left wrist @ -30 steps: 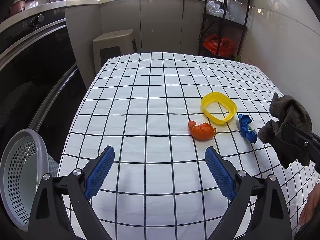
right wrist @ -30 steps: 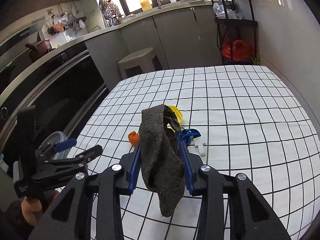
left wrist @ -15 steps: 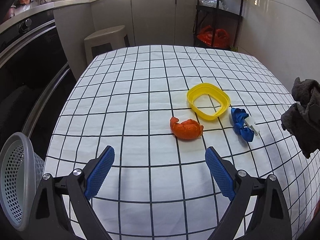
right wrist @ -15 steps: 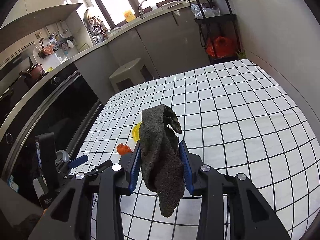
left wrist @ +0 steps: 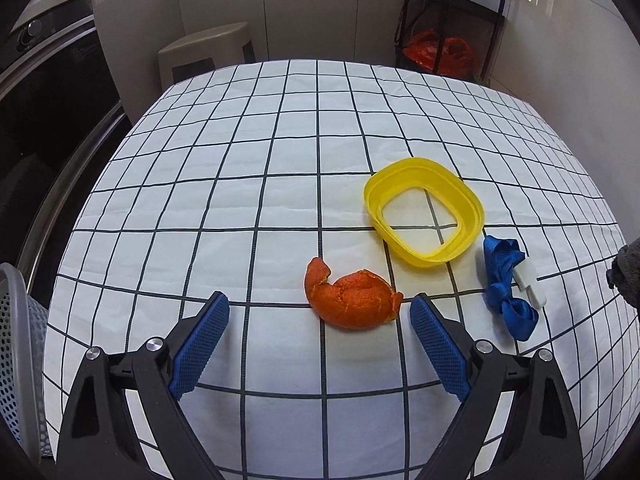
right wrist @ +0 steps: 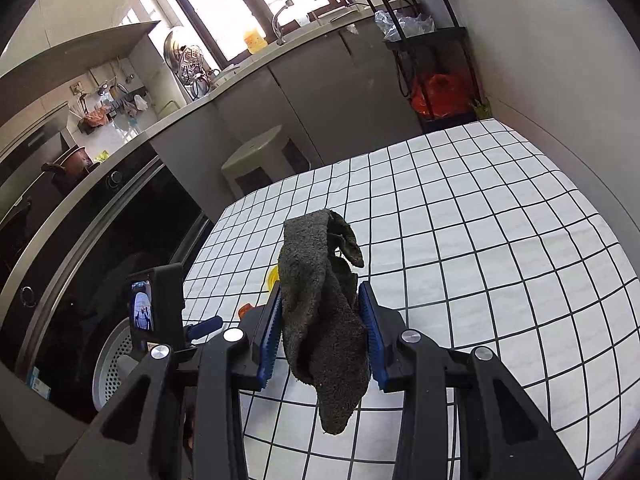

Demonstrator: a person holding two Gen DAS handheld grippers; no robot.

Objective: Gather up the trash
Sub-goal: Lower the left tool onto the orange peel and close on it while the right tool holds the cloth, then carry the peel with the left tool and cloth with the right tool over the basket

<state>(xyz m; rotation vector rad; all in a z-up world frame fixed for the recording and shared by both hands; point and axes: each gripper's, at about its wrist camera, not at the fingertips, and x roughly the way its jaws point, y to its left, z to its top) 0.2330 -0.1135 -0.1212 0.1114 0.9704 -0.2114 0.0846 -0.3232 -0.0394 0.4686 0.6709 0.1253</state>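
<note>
An orange peel lies on the checked tablecloth, just ahead of my left gripper, which is open with the peel near its right fingertip. Behind the peel sits a yellow plastic ring, and to the right a blue ribbon with a white clip. My right gripper is shut on a dark grey cloth that hangs down between its blue pads, above the table. The cloth's edge shows at the far right of the left wrist view.
A grey perforated basket stands off the table's left edge, also seen as the basket in the right wrist view. A beige stool and a black shelf rack stand beyond the table. A dark oven front lines the left side.
My left gripper has moved forward and down toward the orange peel, which now lies close before its fingertips. The right gripper has swung rightward and tilted, still holding the cloth.
</note>
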